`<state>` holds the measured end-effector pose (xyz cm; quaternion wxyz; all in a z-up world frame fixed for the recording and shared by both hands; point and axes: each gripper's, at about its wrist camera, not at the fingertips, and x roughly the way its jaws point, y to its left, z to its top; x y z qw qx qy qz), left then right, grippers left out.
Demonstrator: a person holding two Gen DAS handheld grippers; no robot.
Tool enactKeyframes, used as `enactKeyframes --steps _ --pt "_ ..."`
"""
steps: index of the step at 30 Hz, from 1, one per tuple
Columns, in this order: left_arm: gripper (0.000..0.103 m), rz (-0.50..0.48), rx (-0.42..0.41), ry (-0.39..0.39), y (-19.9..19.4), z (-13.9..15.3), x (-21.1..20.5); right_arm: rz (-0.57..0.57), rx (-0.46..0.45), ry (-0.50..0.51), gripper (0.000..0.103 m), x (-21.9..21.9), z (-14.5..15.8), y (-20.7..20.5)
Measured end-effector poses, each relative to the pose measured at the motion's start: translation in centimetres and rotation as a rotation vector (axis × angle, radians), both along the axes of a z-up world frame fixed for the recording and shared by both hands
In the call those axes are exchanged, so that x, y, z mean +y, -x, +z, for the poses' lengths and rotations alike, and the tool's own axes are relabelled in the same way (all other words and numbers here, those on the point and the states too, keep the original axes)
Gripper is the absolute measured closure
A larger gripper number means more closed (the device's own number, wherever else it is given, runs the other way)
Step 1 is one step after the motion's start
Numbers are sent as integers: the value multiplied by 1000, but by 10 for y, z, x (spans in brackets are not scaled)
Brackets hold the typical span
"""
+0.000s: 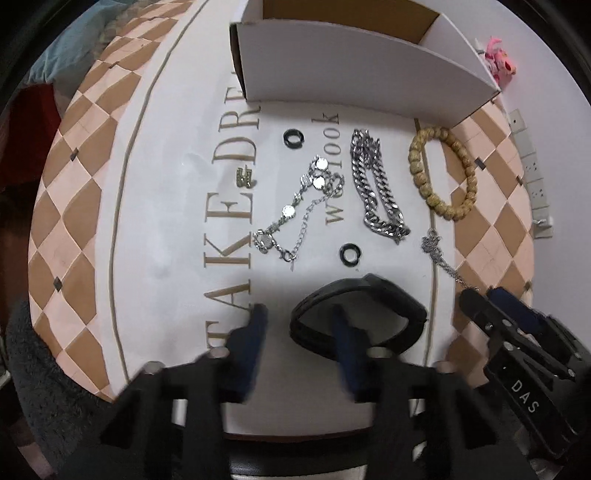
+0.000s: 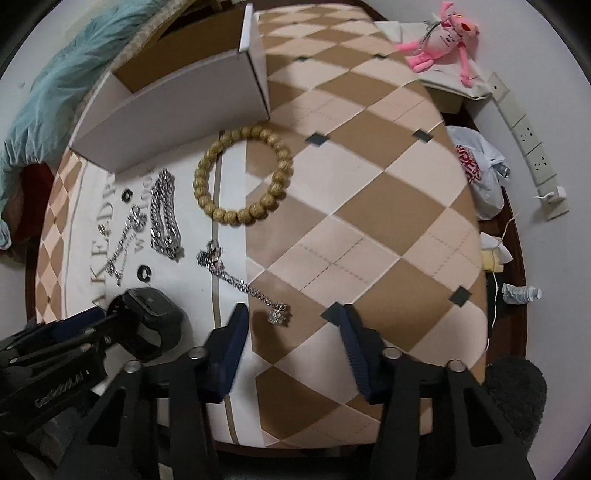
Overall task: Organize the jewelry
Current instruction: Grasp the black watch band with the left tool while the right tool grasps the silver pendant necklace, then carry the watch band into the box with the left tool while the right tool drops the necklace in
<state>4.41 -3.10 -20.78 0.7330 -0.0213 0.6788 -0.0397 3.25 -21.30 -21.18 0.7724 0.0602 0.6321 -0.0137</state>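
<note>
Jewelry lies on a checkered top with a white lettered panel point(image 1: 166, 206). My left gripper point(image 1: 299, 325) points down at a black watch band point(image 1: 388, 295). One finger stands inside its loop and the other outside its left side, with gaps showing, so it is open. My right gripper point(image 2: 295, 325) is open around the pendant point(image 2: 279, 314) of a thin silver necklace point(image 2: 236, 280) and does not touch it. Farther off lie a wooden bead bracelet point(image 2: 207, 173), a heavy silver chain point(image 1: 376, 192), a disc chain point(image 1: 295, 210), two black rings point(image 1: 286, 139) and a small gold piece point(image 1: 245, 177).
A white cardboard box point(image 1: 351, 74) with its top open stands at the far edge behind the jewelry. A pink plush toy point(image 2: 443, 33), a power strip point(image 2: 524, 136) and a plastic bag point(image 2: 476, 170) lie off to the right. Teal fluffy fabric point(image 2: 55, 74) hangs at the left.
</note>
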Motion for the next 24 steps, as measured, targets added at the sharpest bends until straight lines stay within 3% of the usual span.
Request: enactKeyframes --steps 3,5,9,14,24 --pt "94 -29 -22 -16 5 -1 1 11 -9 26 72 6 -1 1" --pt "95 -32 -29 -16 1 1 5 10 -16 28 93 6 -2 1" --pt "95 -30 -47 -23 -2 0 9 -26 -16 -25 93 1 6 7" --pt "96 -42 -96 -48 2 23 25 -68 -51 -91 93 -15 27 8" --pt "96 -26 -197 -50 -3 68 53 -41 -154 -177 93 -10 98 1"
